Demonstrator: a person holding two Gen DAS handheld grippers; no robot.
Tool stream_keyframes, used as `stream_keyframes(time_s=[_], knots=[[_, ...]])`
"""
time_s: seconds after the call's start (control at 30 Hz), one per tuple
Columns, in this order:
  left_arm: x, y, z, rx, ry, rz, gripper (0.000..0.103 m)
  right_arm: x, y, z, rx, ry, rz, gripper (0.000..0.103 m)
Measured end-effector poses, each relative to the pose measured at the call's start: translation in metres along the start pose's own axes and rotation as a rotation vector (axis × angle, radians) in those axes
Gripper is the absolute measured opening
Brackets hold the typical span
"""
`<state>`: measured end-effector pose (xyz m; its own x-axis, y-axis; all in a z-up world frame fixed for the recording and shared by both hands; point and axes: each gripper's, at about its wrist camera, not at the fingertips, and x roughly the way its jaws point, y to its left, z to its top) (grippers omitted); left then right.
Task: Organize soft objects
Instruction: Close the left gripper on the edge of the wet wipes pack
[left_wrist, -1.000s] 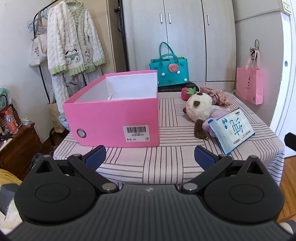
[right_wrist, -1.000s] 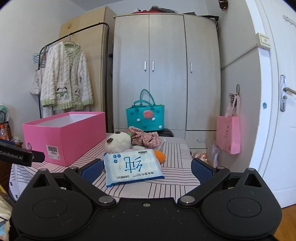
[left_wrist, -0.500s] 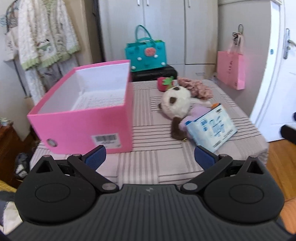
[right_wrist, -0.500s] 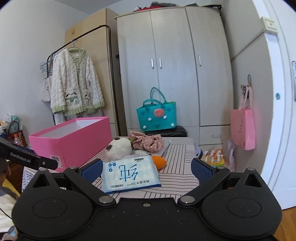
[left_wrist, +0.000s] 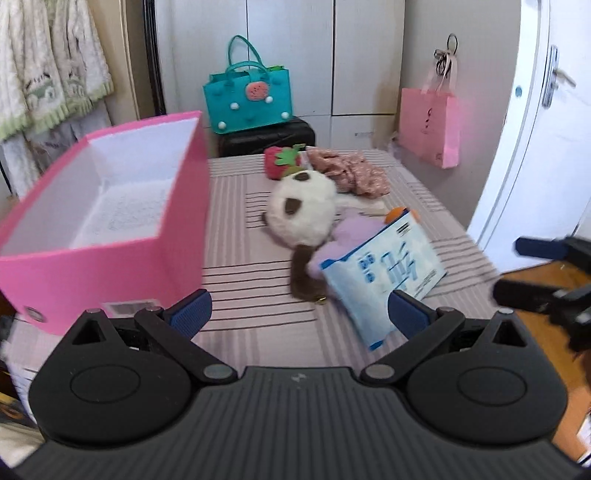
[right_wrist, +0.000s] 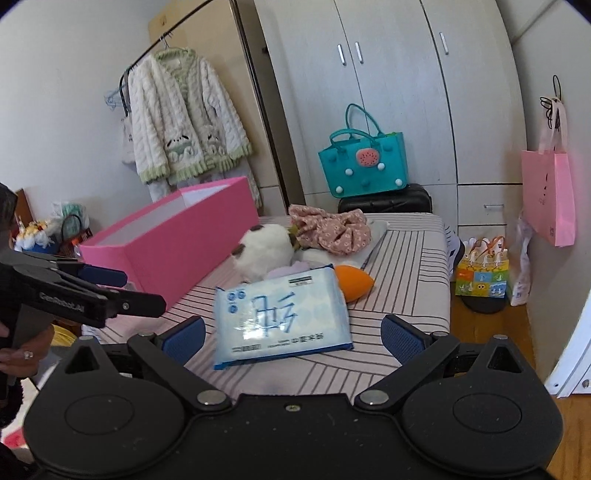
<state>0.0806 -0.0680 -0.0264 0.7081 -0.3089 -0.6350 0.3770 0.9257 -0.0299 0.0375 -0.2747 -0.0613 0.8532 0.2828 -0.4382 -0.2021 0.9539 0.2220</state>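
Both grippers empty, jaws spread wide
Centre the right gripper (right_wrist: 291, 338) over the tissue pack (right_wrist: 282, 317); pinch mid-pack, then the box (right_wrist: 173, 243).

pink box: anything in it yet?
Looks empty. The left wrist view shows the pink box with bare white floor; its near corner is hidden by the front wall.

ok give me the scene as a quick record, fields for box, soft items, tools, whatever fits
surface: striped tablecloth
box: pink box, open top, nothing seen inside
nearest item: blue wipes pack, leaning on the plush
plush: white and brown plush, lying beside the box
other items: strawberry plush, floral scrunchie, orange sponge
left tool: open, holding nothing
right tool: open, holding nothing, facing the wipes pack
in box so far: none visible
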Motion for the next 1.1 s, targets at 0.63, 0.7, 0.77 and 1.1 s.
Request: stream_keyframes(time_s=[0.63, 0.7, 0.77, 1.1], knots=[[0.058, -0.026, -0.014, -0.019, -0.056, -0.099, 0.089, 0.063, -0.032, -0.009, -0.121, 0.035, 0.051, 0.079], [0.064, -0.022, -0.013, -0.032, -0.029, -0.106, 0.077, 0.068, -0.034, -0.010, -0.136, 0.055, 0.062, 0.075], [0.069, -0.017, -0.012, -0.050, 0.010, -0.146, 0.062, 0.074, -0.036, -0.010, -0.128, 0.086, 0.069, 0.068], [0.078, -0.007, -0.018, -0.209, 0.079, -0.286, 0.021, 0.080, -0.049, -0.008, 0.036, 0.112, 0.124, 0.034]])
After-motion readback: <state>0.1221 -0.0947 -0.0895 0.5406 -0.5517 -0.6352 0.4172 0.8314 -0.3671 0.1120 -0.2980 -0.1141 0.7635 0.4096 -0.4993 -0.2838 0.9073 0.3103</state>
